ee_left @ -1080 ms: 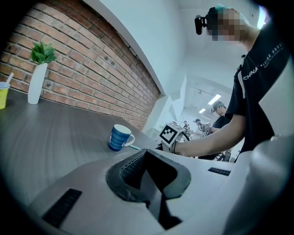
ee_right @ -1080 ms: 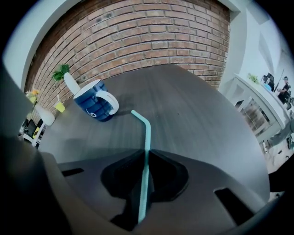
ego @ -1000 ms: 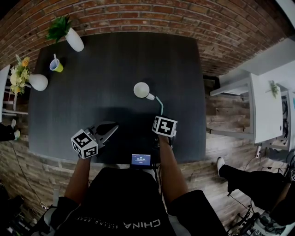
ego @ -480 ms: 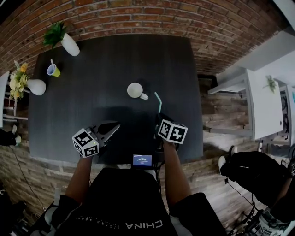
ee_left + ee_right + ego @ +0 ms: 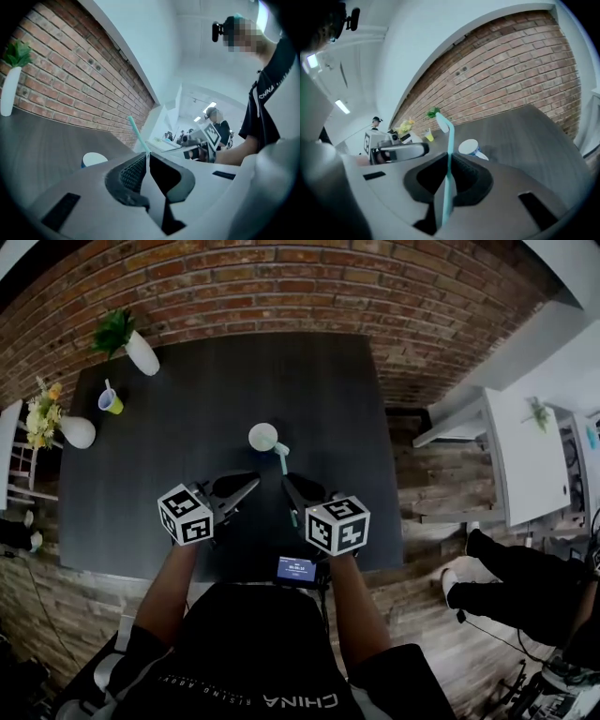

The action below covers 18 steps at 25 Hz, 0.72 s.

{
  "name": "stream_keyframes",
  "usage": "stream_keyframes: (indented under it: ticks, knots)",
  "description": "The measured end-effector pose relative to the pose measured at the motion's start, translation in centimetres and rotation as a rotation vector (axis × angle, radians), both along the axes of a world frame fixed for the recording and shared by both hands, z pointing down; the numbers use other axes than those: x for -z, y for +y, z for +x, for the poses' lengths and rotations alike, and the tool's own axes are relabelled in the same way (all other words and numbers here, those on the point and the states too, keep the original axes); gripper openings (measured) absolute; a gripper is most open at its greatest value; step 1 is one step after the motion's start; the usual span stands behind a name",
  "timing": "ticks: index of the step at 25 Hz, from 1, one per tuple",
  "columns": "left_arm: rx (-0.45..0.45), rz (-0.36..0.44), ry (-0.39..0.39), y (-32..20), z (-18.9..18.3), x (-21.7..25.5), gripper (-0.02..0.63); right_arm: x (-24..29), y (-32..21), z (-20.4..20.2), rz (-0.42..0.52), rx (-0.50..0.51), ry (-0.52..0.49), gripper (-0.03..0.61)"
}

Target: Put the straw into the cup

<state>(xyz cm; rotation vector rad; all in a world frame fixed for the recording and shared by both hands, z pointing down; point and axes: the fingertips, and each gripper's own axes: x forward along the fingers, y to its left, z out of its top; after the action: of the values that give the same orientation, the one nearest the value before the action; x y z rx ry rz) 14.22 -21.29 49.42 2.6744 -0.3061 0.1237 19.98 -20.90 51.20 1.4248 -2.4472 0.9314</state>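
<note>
A white cup (image 5: 263, 437) stands near the middle of the dark table (image 5: 187, 381), its handle toward me. My right gripper (image 5: 291, 486) is shut on a teal straw (image 5: 285, 463), whose upper end is just short of the cup's handle. In the right gripper view the straw (image 5: 450, 136) rises upright between the shut jaws of that gripper (image 5: 449, 157), with the cup (image 5: 468, 146) beyond and slightly right. My left gripper (image 5: 251, 482) hovers just left of the straw, shut and empty. From the left gripper view, its jaws (image 5: 146, 157) meet, and the straw (image 5: 137, 133) shows behind them.
At the table's far left stand a white vase with a green plant (image 5: 141, 352), a yellow-green cup (image 5: 111, 401) and a vase of flowers (image 5: 75, 430). A small screen (image 5: 296, 569) sits at the near edge. A brick wall runs behind; a white desk (image 5: 525, 456) is at right.
My right gripper has swung left and forward with the straw, bringing its top close to the cup's handle. The two grippers now sit close together.
</note>
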Motion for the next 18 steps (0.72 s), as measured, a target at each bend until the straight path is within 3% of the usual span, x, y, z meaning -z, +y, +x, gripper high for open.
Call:
stream_keyframes:
  ticks: [3, 6, 15, 18]
  knots:
    - [0.0, -0.059, 0.058, -1.2, 0.9, 1.8, 0.008, 1.5, 0.3, -1.7, 0.052, 0.065, -0.015, 0.034]
    - [-0.019, -0.102, 0.086, -1.3, 1.5, 2.9, 0.074, 2.5, 0.3, -2.6, 0.092, 0.105, -0.029, 0.034]
    - [-0.004, -0.079, 0.116, -1.8, 0.8, 4.4, 0.069, 4.0, 0.0, -4.6, 0.151, 0.209, -0.047, 0.034]
    - [-0.01, -0.089, 0.134, -1.7, 0.7, 5.1, 0.038, 4.1, -0.1, -4.9, 0.157, 0.233, -0.044, 0.034]
